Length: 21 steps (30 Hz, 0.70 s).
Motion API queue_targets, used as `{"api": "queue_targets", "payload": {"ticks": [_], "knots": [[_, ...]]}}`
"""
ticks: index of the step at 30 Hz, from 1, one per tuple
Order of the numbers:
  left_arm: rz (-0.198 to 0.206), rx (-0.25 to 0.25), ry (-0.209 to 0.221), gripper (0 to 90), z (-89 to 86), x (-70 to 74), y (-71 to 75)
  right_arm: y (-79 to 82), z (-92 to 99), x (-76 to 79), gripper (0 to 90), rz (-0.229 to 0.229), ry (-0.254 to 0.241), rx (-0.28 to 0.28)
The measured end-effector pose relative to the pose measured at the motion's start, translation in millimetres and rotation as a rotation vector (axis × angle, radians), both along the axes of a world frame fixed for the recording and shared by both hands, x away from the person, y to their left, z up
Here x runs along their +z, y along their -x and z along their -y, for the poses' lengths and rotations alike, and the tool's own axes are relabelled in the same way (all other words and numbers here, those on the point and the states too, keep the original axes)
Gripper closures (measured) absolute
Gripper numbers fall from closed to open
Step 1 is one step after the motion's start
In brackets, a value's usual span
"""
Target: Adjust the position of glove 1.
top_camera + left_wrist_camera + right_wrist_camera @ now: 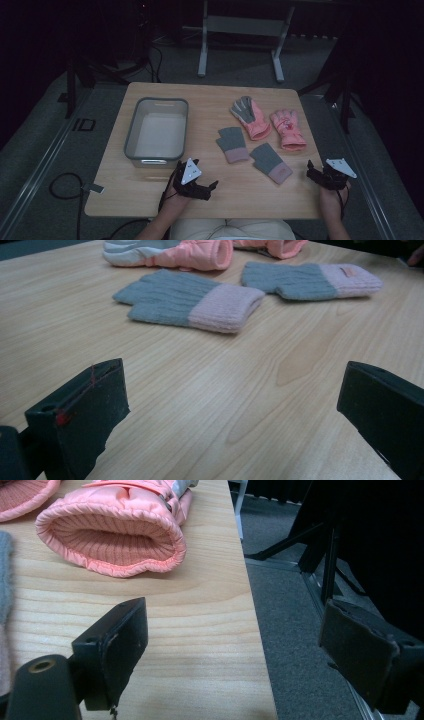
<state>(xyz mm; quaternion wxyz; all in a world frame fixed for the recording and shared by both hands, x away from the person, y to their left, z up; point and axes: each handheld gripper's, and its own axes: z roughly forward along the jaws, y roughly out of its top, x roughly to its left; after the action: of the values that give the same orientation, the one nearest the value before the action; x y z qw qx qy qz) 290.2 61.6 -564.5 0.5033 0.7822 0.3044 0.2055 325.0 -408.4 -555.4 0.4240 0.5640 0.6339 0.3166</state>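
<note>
**Both grippers wide apart and empty at the near edge of the bench**

A light wooden bench point(150, 195) carries a clear rectangular plastic bin with a grey rim point(131, 135) on its left half; the bin looks empty. To its right lie four gloves. The grey knitted fingerless glove with a pale pink cuff point(232, 144) lies near the middle, and a second grey knitted glove with a pink cuff point(270, 162) lies just right of it and slightly nearer. Farther back lies a padded salmon-pink ski glove with a grey and white palm point(249, 118), and beside it on the right a matching pink ski glove, back side up point(287, 129), its ribbed cuff opening facing the near edge.

The left gripper point(212, 186) sits low over the bench near the near edge, just in front of the bin, pointing right towards the knitted gloves; its jaws stand wide apart with bare wood between them. The right gripper point(311, 172) is at the near right corner, jaws likewise spread and holding nothing; one jaw is over the bench, the other out past its right edge above the grey carpeted floor point(290, 630).
</note>
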Motion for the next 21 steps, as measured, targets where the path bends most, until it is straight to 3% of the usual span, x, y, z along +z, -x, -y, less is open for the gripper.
{"api": "queue_targets", "payload": {"ticks": [14,21], "knots": [[-0.001,0.003,-0.019,0.0,2.3,0.0,-0.1,0.3,1.1,0.2,12.3,0.002,-0.012,-0.007],[-0.001,0.007,-0.019,0.0,2.3,0.0,0.0,1.0,3.3,0.6,12.1,-0.026,-0.057,0.0]]}}
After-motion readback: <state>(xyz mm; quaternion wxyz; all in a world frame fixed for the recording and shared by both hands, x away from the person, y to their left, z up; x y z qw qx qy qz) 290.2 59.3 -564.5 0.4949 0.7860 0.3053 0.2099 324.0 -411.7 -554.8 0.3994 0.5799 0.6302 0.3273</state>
